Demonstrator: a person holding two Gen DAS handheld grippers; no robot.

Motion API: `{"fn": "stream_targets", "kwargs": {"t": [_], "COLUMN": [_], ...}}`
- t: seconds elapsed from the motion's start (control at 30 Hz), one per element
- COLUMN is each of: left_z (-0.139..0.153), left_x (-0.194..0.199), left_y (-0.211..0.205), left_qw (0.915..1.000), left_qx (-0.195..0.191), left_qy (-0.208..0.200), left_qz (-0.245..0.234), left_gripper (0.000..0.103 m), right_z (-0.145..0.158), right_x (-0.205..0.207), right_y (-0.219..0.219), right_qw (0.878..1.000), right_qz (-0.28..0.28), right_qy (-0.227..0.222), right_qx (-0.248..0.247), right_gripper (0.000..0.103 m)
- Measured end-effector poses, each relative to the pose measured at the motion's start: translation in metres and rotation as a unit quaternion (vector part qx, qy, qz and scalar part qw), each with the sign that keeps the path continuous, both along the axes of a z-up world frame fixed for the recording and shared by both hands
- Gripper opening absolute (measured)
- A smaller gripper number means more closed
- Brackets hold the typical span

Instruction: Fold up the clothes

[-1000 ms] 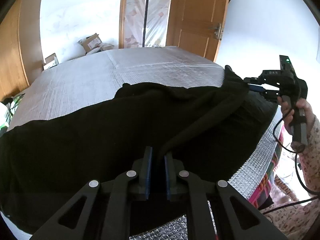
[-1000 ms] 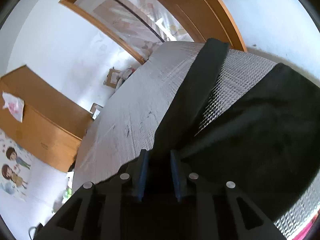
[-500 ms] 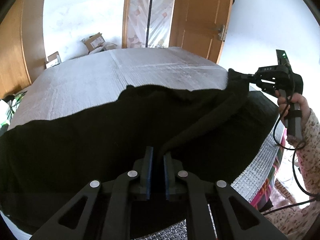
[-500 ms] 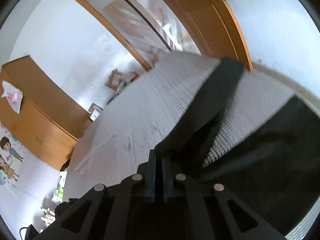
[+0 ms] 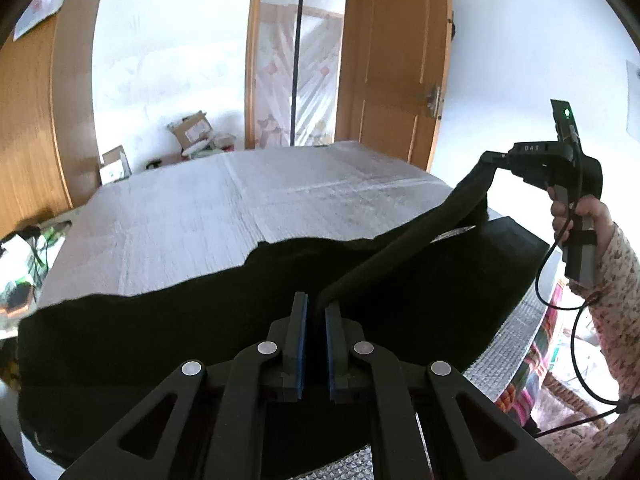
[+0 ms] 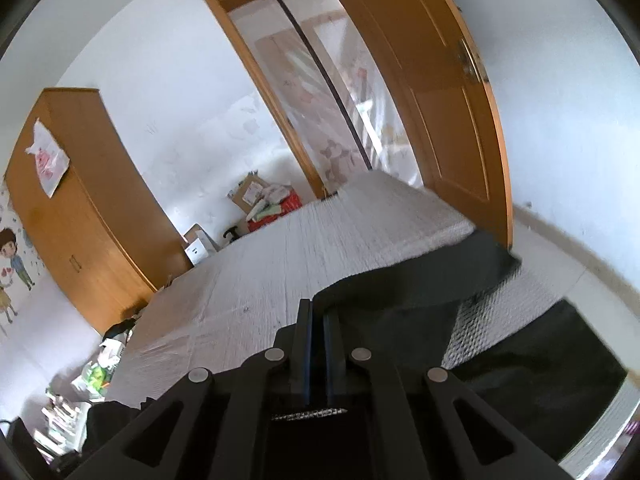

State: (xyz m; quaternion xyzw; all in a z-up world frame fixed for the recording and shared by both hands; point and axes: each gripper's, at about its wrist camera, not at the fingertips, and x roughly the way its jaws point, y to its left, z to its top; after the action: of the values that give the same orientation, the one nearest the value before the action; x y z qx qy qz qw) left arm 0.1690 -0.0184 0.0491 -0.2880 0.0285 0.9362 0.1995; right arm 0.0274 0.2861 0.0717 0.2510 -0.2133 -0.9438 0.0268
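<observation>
Handling-wise, the big black soft fabric garment (image 5: 168, 344) looks limp and light (it sags and creases wherever nothing holds it), so it should drape rather than keep a shape, and a pinch on its hem band seems the best place to take it. That's what both grippers show: the left gripper (image 5: 316, 312) has its blue-padded jaws nearly shut on one end of the thick black band (image 5: 400, 252), and the right gripper (image 5: 486, 160) pinches the other end up off the bed, jaws narrow with cloth between them. The band stretches taut between the two, raised above the rest.

The rest of the garment lies spread across the near edge of the silver quilted bed cover (image 5: 248, 204), sagging toward the near right corner. The far half of the cover is bare.
</observation>
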Motion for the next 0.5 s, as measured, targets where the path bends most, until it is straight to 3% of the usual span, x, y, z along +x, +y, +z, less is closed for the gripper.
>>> {"fn": "stream_targets", "kwargs": {"t": [0.2, 0.5], "left_z": [-0.002, -0.023], "left_x": [0.013, 0.026], "left_y": [0.004, 0.007], "left_qw": [0.9998, 0.9986], "left_qx": [0.001, -0.004], "left_qy": [-0.008, -0.041], "left_qz": [-0.017, -0.035], "left_gripper": [0.008, 0.008], "right_z": [0.003, -0.036], "right_x": [0.019, 0.067], "right_y": [-0.005, 0.012], "right_qw": [1.000, 0.999], "right_qz": [-0.005, -0.026], "right_qy": [0.005, -0.019], "right_qx": [0.027, 0.010], "right_gripper": [0.005, 0.005]}}
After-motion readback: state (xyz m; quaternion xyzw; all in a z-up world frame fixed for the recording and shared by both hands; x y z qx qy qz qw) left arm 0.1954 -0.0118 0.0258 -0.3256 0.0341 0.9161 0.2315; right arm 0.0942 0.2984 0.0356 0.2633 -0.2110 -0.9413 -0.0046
